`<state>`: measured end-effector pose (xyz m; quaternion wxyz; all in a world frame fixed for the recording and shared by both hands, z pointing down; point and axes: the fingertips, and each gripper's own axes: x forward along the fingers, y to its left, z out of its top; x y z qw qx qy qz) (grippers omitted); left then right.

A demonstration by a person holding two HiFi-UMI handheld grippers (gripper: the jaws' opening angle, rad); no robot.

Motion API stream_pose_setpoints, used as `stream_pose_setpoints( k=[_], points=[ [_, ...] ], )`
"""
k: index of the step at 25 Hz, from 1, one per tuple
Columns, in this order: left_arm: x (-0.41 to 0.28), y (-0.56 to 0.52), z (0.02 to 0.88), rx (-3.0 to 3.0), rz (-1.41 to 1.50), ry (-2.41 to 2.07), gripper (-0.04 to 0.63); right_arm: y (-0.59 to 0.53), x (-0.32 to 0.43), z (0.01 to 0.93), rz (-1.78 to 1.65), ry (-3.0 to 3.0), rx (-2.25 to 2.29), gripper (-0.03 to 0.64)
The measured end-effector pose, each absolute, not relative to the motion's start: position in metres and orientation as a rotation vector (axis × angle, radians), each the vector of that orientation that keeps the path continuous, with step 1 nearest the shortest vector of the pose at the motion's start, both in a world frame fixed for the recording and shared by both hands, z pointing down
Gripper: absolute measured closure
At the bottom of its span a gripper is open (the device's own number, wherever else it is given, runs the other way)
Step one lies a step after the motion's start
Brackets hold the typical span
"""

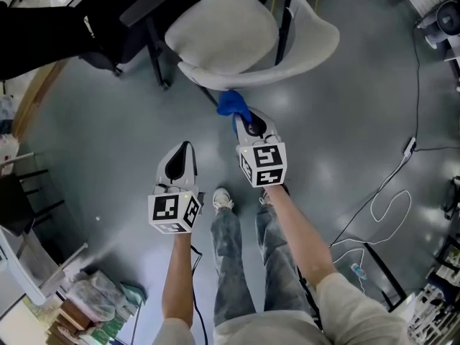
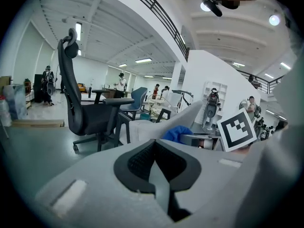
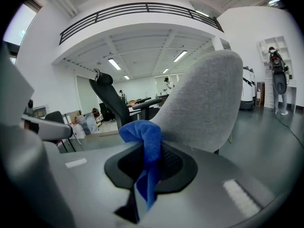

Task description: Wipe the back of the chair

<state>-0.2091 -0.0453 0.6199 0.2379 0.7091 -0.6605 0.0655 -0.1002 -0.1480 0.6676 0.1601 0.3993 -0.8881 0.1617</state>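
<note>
partly cut off, 11 o'clock: one black office chair (image 1: 108, 27). 12 o'clock: one grey fabric shell chair (image 1: 302, 49); one blue cloth (image 1: 231, 103) just beside its back, clamped in right gripper (image 1: 244, 119). left gripper (image 1: 184, 149) closed, empty.

The light grey chair (image 3: 204, 103) is covered in rough cloth. The blue wiping rag (image 3: 142, 134) is made of soft, fluffy cloth.

Grey chair (image 1: 224, 29) just ahead; open floor (image 1: 93, 142) either side
</note>
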Motion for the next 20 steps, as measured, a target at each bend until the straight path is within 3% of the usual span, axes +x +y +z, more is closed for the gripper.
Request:
stream_pose_setpoints(
  k=[12, 20],
  points=[
    [-0.288, -0.029, 0.635, 1.83, 0.196, -1.891, 0.591, -0.148, -0.184, 0.682, 0.449, -2.559, 1.015, 0.571],
    [-0.302, -0.039, 0.658, 1.812, 0.248, -1.891, 0.591, -0.172, -0.182, 0.692, 0.44, -2.528, 1.047, 0.571]
  ],
)
